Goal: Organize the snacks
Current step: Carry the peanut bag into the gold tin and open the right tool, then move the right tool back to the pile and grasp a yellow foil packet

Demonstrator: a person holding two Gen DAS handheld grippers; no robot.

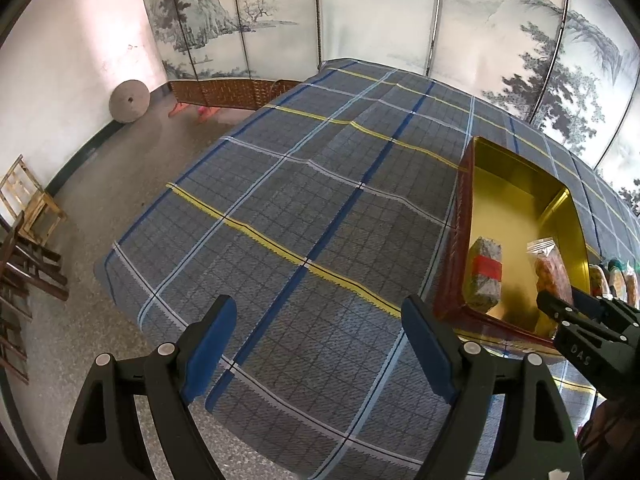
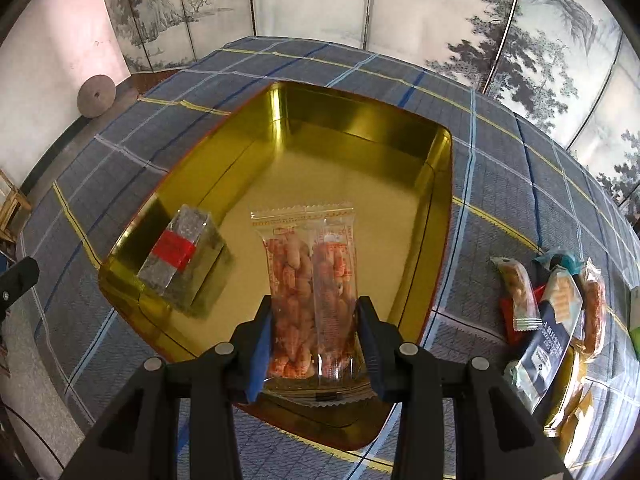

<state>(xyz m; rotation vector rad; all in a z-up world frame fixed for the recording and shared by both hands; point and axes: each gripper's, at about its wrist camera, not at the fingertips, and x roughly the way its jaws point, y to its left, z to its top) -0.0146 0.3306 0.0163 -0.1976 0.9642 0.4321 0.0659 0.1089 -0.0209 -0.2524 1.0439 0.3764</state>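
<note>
A gold tin tray point(image 2: 360, 140) with a red outer rim point(image 1: 460, 200) sits on the plaid cloth. My right gripper point(image 2: 316, 320) is shut on a clear packet of orange-pink snacks point(image 2: 308, 280), holding it over the tray's near half. In the left wrist view the same packet point(image 1: 550, 268) and right gripper point(image 1: 560, 304) appear at the tray's near end. A grey block snack with a red band point(image 2: 176, 256) lies in the tray's left near corner point(image 1: 486, 276). My left gripper point(image 1: 320, 340) stands open above bare cloth, left of the tray, with nothing between its fingers.
A pile of several wrapped snacks point(image 2: 552, 312) lies on the cloth right of the tray. A painted folding screen point(image 1: 360, 20) stands behind the table. On the floor at left are wooden stools point(image 1: 32, 204) and a round stone disc point(image 1: 130, 101).
</note>
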